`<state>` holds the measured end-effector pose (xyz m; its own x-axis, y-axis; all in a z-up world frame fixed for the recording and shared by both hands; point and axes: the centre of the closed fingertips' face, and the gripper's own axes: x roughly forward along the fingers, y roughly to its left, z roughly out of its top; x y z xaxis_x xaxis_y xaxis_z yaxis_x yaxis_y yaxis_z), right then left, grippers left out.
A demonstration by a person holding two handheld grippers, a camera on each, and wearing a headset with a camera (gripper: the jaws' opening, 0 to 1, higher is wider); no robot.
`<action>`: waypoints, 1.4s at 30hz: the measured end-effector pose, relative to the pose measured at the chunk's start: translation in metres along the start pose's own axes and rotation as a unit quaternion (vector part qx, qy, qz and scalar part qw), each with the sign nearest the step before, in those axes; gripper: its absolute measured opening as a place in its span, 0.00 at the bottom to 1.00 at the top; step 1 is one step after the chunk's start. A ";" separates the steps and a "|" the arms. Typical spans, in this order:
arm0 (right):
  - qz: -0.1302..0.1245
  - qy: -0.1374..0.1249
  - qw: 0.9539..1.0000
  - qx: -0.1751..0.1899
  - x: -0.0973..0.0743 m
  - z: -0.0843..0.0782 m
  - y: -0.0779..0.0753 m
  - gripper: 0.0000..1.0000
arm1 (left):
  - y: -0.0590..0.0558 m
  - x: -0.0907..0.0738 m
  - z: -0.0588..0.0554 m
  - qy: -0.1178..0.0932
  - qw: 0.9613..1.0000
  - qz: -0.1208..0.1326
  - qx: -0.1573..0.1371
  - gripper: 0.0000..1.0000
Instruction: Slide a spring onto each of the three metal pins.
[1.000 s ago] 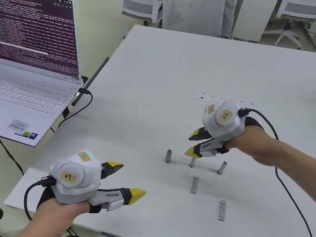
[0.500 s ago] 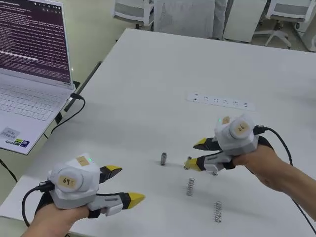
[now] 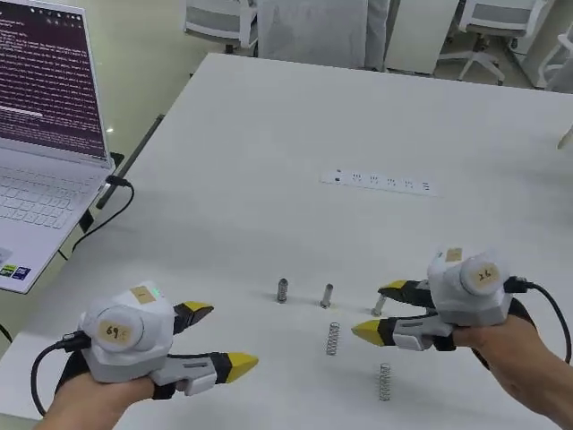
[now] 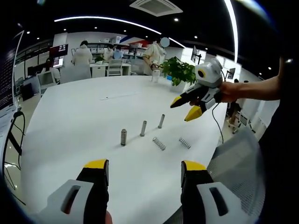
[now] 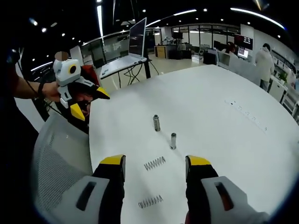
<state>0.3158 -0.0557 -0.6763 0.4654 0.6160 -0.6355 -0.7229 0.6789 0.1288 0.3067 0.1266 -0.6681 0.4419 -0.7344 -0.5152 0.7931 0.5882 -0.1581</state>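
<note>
Hovering over bench (image 3: 269, 161) with left tool (image 3: 231, 335) and right tool (image 3: 370, 309), both spread, empty.
Facing spring-clad left pin (image 3: 282, 290), bare middle pin (image 3: 327, 296) and right pin (image 3: 379, 305), loose springs (image 3: 332, 339) lying nearby.

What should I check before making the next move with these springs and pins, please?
1. Left pin carries its fitted spring: ok.
2. Middle pin and right pin carry springs: not ok, both bare.
3. First loose spring and second loose spring lie free on the table: ok.
4. Right gripper open, empty: ok.
5. Left gripper open, empty: ok.
6. Pins fixed firmly: cannot tell.
</note>
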 end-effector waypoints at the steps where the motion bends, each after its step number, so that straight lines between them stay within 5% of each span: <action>1: -0.007 -0.004 1.000 0.007 -0.004 -0.003 -0.001 0.51 | 0.000 0.000 0.001 0.000 1.000 -0.001 0.001 0.58; 21: -0.063 -0.044 0.994 0.077 -0.062 -0.035 0.005 0.67 | 0.003 0.009 0.009 0.004 1.000 -0.014 0.010 0.60; 42: -0.061 -0.038 0.993 0.098 -0.064 -0.048 0.024 0.70 | -0.016 0.049 0.009 0.018 0.998 -0.053 0.007 0.57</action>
<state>0.2442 -0.0981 -0.6690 0.5866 0.5476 -0.5966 -0.5492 0.8104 0.2039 0.3194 0.0781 -0.6838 0.3400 -0.7799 -0.5255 0.8405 0.5027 -0.2023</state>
